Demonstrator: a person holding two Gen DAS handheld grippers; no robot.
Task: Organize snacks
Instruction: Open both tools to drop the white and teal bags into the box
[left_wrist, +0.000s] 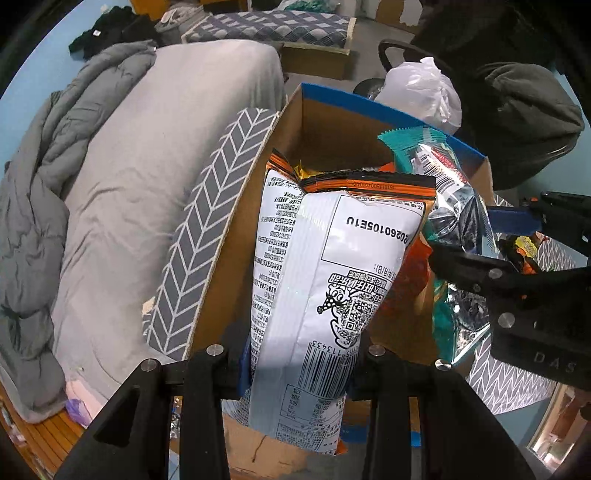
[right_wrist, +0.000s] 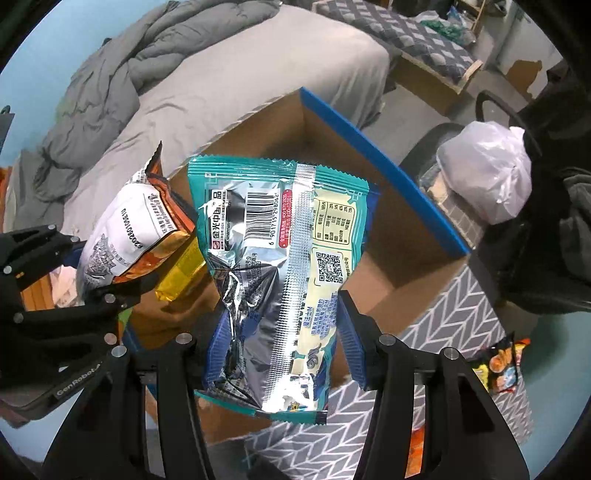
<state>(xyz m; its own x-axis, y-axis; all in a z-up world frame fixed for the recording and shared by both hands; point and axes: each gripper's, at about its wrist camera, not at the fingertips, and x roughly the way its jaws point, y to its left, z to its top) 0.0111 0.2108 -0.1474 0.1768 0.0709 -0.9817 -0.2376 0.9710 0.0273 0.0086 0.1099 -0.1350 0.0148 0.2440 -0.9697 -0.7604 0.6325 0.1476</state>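
Observation:
My left gripper (left_wrist: 299, 369) is shut on a white and orange chip bag (left_wrist: 325, 280), held upright over the open cardboard box (left_wrist: 332, 122) with a blue rim. My right gripper (right_wrist: 280, 354) is shut on a teal and silver snack bag (right_wrist: 273, 266), held above the same box (right_wrist: 369, 155). The teal bag also shows in the left wrist view (left_wrist: 447, 199), right of the chip bag. The chip bag shows in the right wrist view (right_wrist: 125, 236) at the left, with a yellow packet (right_wrist: 181, 273) beside it.
A grey bed with a rumpled quilt (left_wrist: 110, 166) lies left of the box. A grey herringbone cloth (right_wrist: 461, 332) lies under the box. More snack packets (right_wrist: 498, 365) lie on it at the right. A white plastic bag (right_wrist: 484, 170) sits on a chair behind.

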